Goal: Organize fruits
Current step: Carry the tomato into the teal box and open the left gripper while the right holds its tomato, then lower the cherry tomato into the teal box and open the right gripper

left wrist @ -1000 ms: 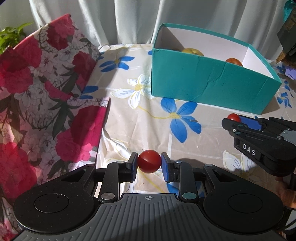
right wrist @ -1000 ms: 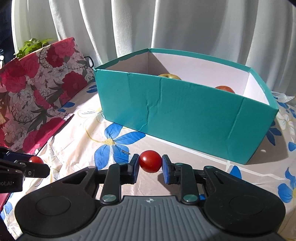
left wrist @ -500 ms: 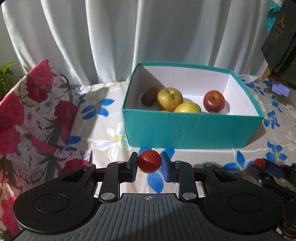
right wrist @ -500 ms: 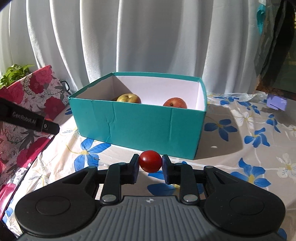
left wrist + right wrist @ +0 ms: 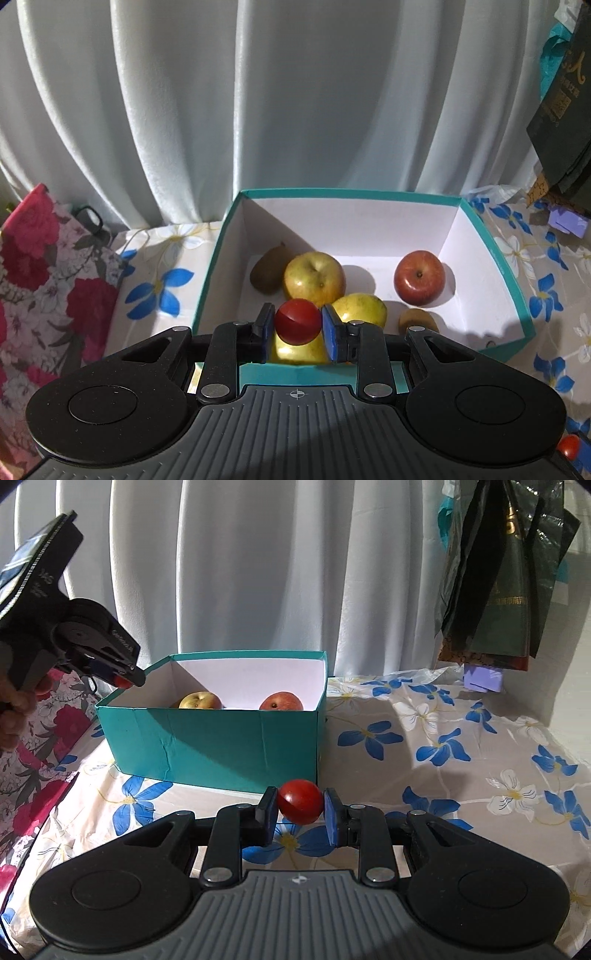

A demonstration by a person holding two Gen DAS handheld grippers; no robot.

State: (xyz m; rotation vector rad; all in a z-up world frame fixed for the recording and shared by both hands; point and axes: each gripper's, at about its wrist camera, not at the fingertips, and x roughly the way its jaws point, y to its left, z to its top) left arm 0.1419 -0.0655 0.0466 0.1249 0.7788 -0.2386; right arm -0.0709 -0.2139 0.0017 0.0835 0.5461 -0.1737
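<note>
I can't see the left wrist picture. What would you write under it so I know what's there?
The left gripper holds a small red tomato above the near edge of a teal box. Inside the box lie apples and other fruit. White curtains hang behind, and a flowered cloth covers the table.

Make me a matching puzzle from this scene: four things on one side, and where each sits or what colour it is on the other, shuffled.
Things:
1. left tool
2. right tool
3. red apple
4. box

Places or colours:
A. teal outside, white inside
B. holds a small red fruit above the box's near edge
C. lies inside the box, towards its right side
D. holds a small red fruit over the flowered tablecloth, outside the box

Pairs: 1-B, 2-D, 3-C, 4-A
</note>
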